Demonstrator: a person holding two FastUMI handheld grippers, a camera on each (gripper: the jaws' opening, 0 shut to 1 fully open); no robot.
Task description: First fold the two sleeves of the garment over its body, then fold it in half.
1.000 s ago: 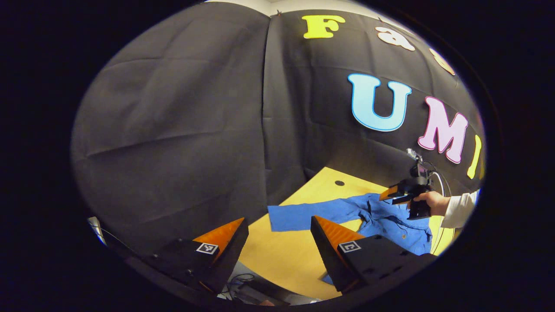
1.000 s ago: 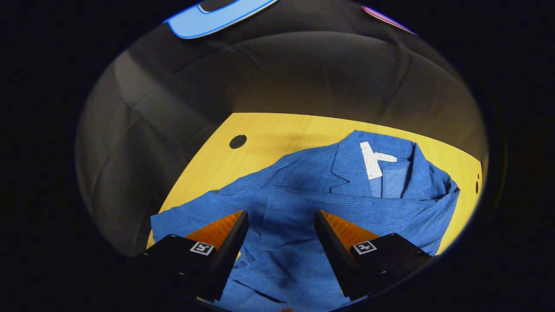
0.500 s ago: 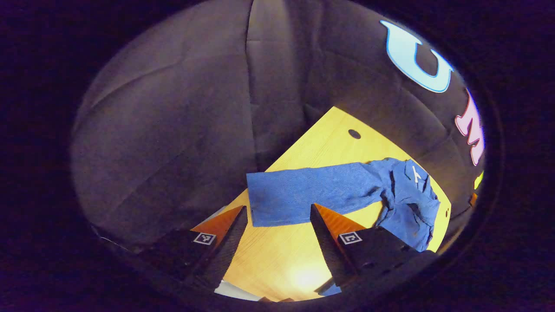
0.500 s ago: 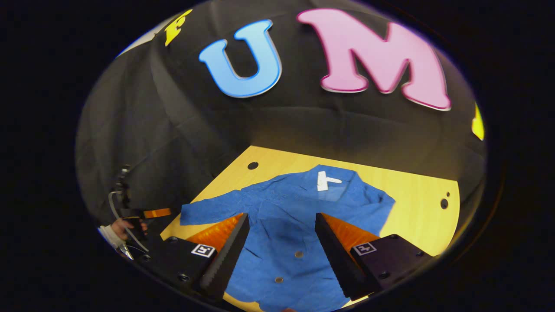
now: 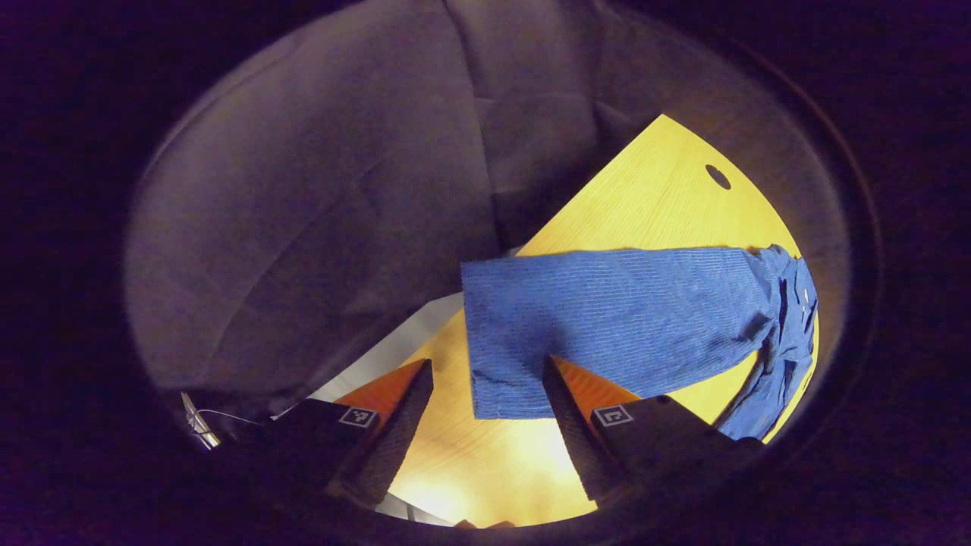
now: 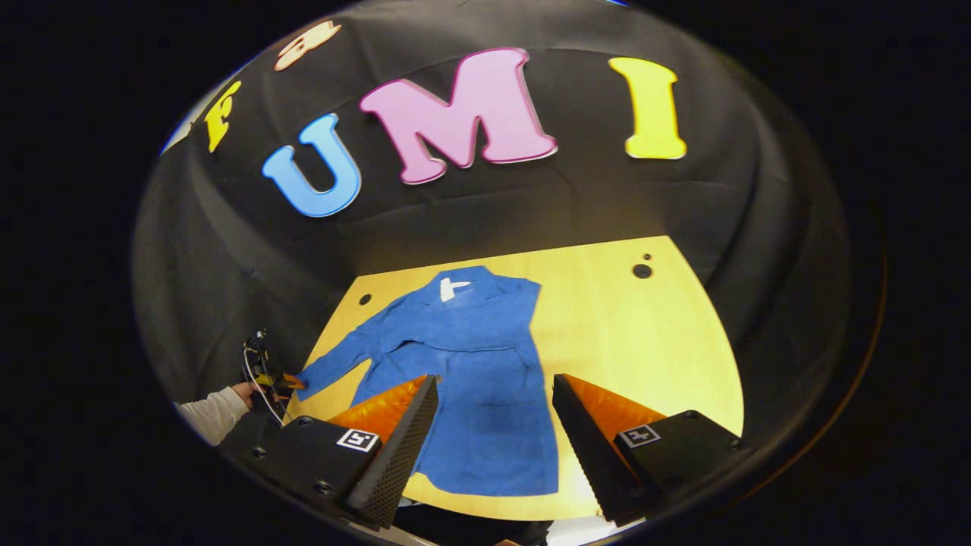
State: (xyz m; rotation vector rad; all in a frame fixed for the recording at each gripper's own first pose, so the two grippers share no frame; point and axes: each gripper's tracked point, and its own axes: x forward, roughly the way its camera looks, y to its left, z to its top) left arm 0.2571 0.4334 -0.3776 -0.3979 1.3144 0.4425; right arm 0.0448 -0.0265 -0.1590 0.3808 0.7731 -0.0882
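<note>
A blue garment (image 6: 485, 394) lies flat on the yellow table (image 6: 630, 341), collar and white label (image 6: 454, 288) at the far end. One sleeve lies folded across its chest. The other sleeve (image 5: 622, 318) stretches out sideways toward the table's left edge. My left gripper (image 5: 485, 383) hangs open just above that sleeve's cuff, one finger over the cloth. In the right gripper view the left gripper (image 6: 290, 381) sits at the cuff, held by a hand in a white sleeve (image 6: 216, 409). My right gripper (image 6: 493, 390) stands open above the garment's lower half, holding nothing.
Black cloth walls close in the table at the back and on both sides. Round holes (image 6: 642, 271) mark the tabletop's far corners. Bare wood (image 6: 645, 356) lies to the right of the garment. Past the table's left edge, a pale floor strip (image 5: 394, 345) shows.
My right gripper has pulled back and up from the garment, whose far sleeve now lies folded over. My left gripper has tipped down and come close to the outstretched sleeve's cuff.
</note>
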